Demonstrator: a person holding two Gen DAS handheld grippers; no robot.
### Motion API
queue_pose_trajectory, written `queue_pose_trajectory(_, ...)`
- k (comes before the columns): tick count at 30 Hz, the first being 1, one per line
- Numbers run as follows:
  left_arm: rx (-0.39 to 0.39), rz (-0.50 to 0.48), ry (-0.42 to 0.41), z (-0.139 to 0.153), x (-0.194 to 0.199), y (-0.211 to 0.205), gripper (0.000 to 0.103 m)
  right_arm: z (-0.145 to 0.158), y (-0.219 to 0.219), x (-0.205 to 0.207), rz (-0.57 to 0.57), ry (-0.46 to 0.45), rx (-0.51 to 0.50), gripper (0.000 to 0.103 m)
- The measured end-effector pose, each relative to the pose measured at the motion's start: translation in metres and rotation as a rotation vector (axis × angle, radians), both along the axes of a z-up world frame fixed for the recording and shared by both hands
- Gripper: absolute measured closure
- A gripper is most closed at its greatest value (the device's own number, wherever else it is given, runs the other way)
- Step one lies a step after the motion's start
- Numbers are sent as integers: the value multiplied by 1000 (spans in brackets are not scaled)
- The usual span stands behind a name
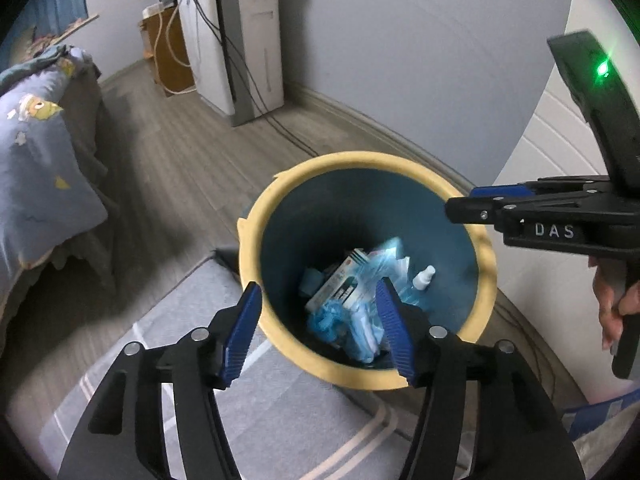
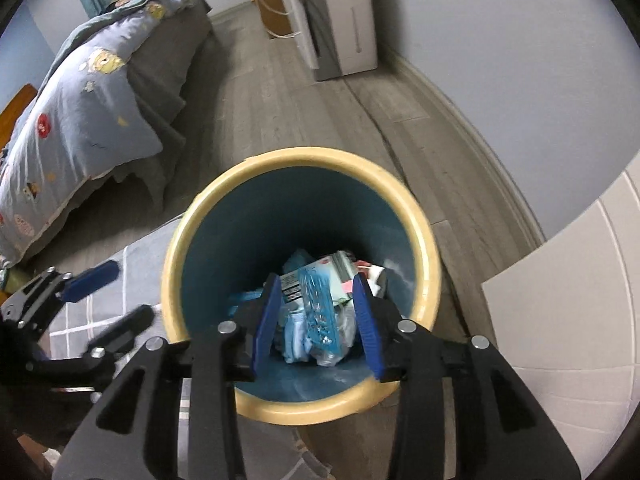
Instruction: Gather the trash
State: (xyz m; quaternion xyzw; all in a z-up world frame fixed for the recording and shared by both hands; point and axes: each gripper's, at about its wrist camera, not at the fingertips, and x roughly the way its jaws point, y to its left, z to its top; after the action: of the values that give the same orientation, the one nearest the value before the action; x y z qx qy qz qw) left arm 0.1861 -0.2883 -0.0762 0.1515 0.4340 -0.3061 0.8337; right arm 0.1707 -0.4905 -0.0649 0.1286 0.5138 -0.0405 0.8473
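Both grippers are held above a yellow-rimmed, blue-walled bin (image 2: 420,236) standing on the wooden floor (image 2: 280,100), partly on a grey rug (image 1: 168,320). The left gripper (image 1: 320,328) is seen with its jaws well apart and nothing between them; the right gripper (image 2: 316,320) is seen with its jaws partly apart, also empty. Trash is gathered at the bin's bottom: blue plastic wrappers (image 2: 316,308), a printed box (image 1: 340,284) and a small white bottle (image 1: 424,276). Further off, a bed (image 2: 92,92) with a patterned blue quilt and a white appliance (image 1: 248,36) against the wall are seen.
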Motion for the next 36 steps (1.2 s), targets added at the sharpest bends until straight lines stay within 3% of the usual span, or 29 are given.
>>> queue_pose_trajectory(4, -34, 16, 3, 16, -11, 15, 38, 15, -5, -15, -28, -23, 11, 61)
queue_pose_trajectory(8, -65, 33, -19, 41, -32, 30, 12, 33, -1, -36, -38, -61, 21, 42)
queue_pose_trajectory(12, -45, 79, -65, 61, -49, 40, 6, 49, 7, -61, -40, -73, -4, 29)
queue_pose_trajectory(14, -41, 112, -100, 69, -55, 45, 5, 56, 10, -76, -50, -85, -22, 13)
queue_pose_trajectory(16, -39, 138, -132, 73, -62, 51, 5, 63, 11, -91, -69, -103, -33, 6)
queue_pose_trajectory(22, -69, 197, -76, 76, -69, 68, 5, 72, 12, -121, -128, -128, -70, 6)
queue_pose_trajectory(36, -80, 226, -92, 75, -66, 84, 5, 73, 24, -124, -134, -155, -152, 6)
